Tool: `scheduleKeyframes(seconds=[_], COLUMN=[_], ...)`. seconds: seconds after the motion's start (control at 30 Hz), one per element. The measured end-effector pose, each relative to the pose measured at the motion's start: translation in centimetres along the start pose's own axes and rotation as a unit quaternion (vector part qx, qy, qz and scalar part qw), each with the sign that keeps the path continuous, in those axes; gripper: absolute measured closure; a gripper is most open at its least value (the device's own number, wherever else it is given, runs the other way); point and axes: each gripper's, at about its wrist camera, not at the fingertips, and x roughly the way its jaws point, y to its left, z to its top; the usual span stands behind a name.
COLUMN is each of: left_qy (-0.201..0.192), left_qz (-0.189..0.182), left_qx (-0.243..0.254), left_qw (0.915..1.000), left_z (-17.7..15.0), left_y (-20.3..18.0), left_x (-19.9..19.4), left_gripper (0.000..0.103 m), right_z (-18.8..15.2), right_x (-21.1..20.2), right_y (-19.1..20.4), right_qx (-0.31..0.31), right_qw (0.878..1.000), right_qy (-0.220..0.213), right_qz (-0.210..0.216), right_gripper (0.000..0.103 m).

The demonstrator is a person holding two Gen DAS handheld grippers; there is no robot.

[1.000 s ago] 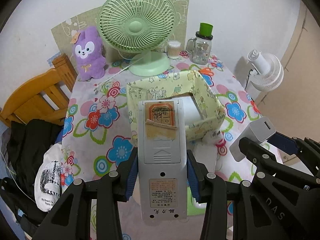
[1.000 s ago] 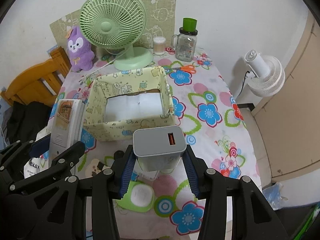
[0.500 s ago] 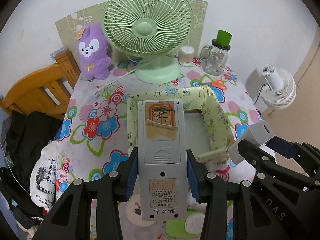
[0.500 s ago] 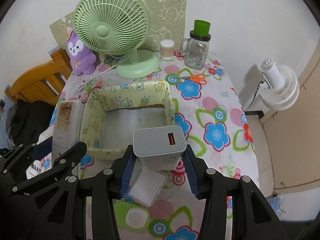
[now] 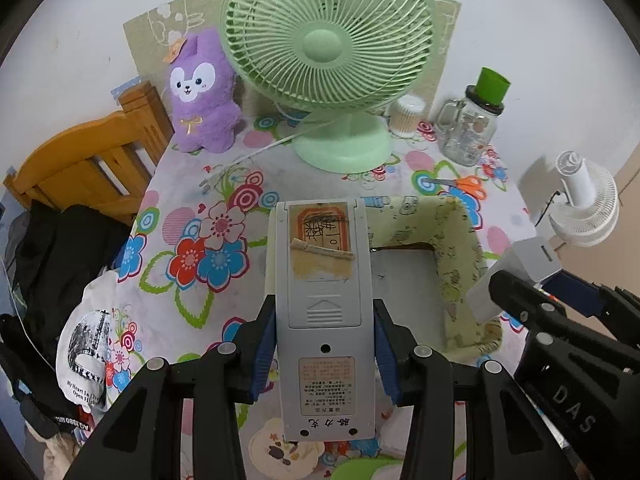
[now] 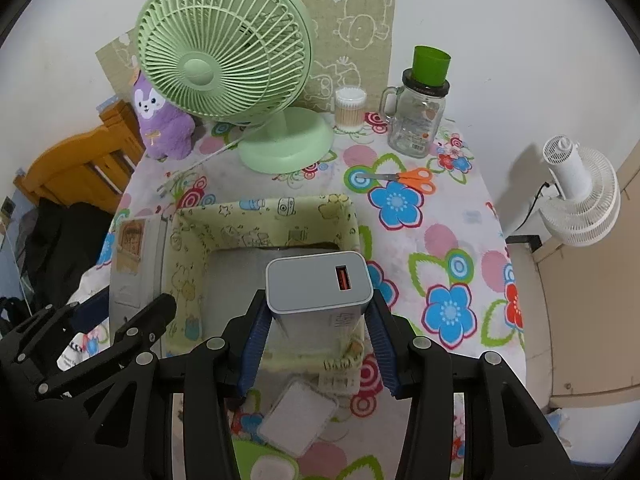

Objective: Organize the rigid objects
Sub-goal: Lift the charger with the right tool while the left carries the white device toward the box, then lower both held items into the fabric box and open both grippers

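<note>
Covering the table: a floral tablecloth (image 6: pixel 440 240) with big blue, red and pink flowers; a white wall stands behind it.
Room, left: a wooden chair (image 5: pixel 80 160) with dark clothes (image 5: pixel 60 248) and a printed white bag (image 5: pixel 86 356) piled by the table's left edge.
Room, right: a white fan (image 6: pixel 580 200) beyond the table's right edge, beside a beige panel.
Far side of table: a green desk fan (image 5: pixel 328 52), a purple plush toy (image 5: pixel 200 96) to its left, a tub of cotton swabs (image 6: pixel 350 106) and a glass jar (image 6: pixel 418 120) with a green lid to its right; orange-handled scissors (image 6: pixel 404 178) lie nearer, right of the fan's base.
Middle of table: a pale yellow-green fabric box (image 6: pixel 260 216), open at the top, its grey floor bare.
Left gripper (image 5: pixel 324 344): pinching a grey remote control (image 5: pixel 322 300) by its sides, back face up, held over the box's left wall.
Right gripper (image 6: pixel 316 340): pinching a grey charger (image 6: pixel 318 286) with an orange port on top, held over the near part of the box.
Hard to make out: print on the remote's labels and on the charger's side is too small to read; the torn sticker on the remote is scribbled over.
Hidden or cut off: the box's near wall lies largely behind the charger and black gripper arms; a white case (image 6: pixel 298 416) and a green pad (image 6: pixel 272 466) on the near cloth are partly covered by the arms.
In the way: each gripper's black frame fills the bottom of its own view and juts into a corner of the other's.
</note>
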Motion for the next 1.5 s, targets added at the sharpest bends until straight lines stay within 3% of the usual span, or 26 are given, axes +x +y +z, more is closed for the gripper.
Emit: scheduleKeyframes(seconds=[0.37,0.83,1.23,1.3,1.33,1.4,1.5], left_qy=[0.022,0.051,0.049,0.038,0.036,0.035,0.035], left_qz=[0.013,0.01,0.017,0.021,0.015,0.016,0.014], left_qx=[-0.007,-0.009,0.0,0.01,0.013,0.017,0.02], left_qw=[0.9996,0.9986,0.9987,0.999,0.9991,0.9991,0.9991], left_z=[1.1,1.3,1.6,1.8,1.9,2.0,2.0], left_y=[-0.1,-0.3,-0.3,-0.5,-0.6,-0.8,-1.0], left_x=[3.3,6.8,7.9,7.6,7.4,7.3,7.2], left_gripper=[0.058,0.058,0.055,0.038,0.036,0.032,0.027], right_z=[2.5,2.8,3.5,3.7,3.8,4.0,4.1], right_x=[3.6,7.8,8.5,8.6,8.7,8.5,8.3], right_y=[-0.6,-0.6,0.2,0.3,0.3,0.1,0.1], right_qx=[-0.002,-0.001,-0.013,-0.017,-0.016,-0.005,-0.002], right_qw=[1.0,0.999,0.999,0.999,1.0,1.0,1.0], right_qy=[0.011,0.047,0.032,0.026,0.022,0.013,0.004], right_qz=[0.001,0.006,-0.017,-0.018,-0.014,-0.011,-0.018], right_gripper=[0.053,0.052,0.051,0.046,0.042,0.023,0.016])
